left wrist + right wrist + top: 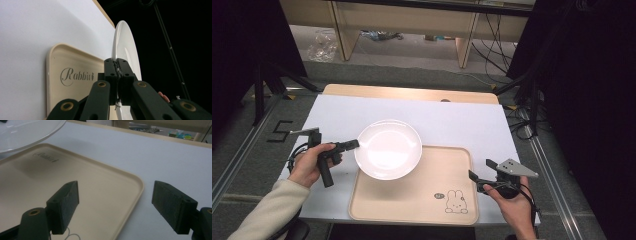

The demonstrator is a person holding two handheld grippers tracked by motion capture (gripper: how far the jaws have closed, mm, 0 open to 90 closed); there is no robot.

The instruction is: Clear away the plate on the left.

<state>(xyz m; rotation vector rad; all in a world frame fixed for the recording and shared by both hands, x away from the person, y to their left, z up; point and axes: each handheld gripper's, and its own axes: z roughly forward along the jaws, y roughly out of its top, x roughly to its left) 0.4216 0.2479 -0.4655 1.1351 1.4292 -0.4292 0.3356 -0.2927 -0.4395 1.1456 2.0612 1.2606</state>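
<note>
Left gripper (pixel 353 145): being held in the person's left hand (pixel 309 164) at the left of the white-covered surface (pixel 452 122), it is clamping its jaws tight on the near-left rim of the white plate (pixel 388 149); the left gripper view is showing both pads (pixel 111 70) pressing the thin rim between them.

White plate: round, shallow and glossy, it is hanging by that rim, partly over the far-left corner of the tray (pixel 414 197) and partly over the bare surface. In the right gripper view its underside (pixel 27 132) is sitting raised above the tray (pixel 105 195) and shading it.

Tray: beige, rectangular, with rounded corners, it is lying on the surface near the person's edge, bearing a rabbit drawing (pixel 456 201) at its near-right corner and the script word "Rabbit" (pixel 77 76).

Right gripper (pixel 479 175): being held in the person's right hand (pixel 514 205) just off the tray's right edge, it is keeping its jaws spread wide with nothing between the pads (pixel 63 205).
</note>
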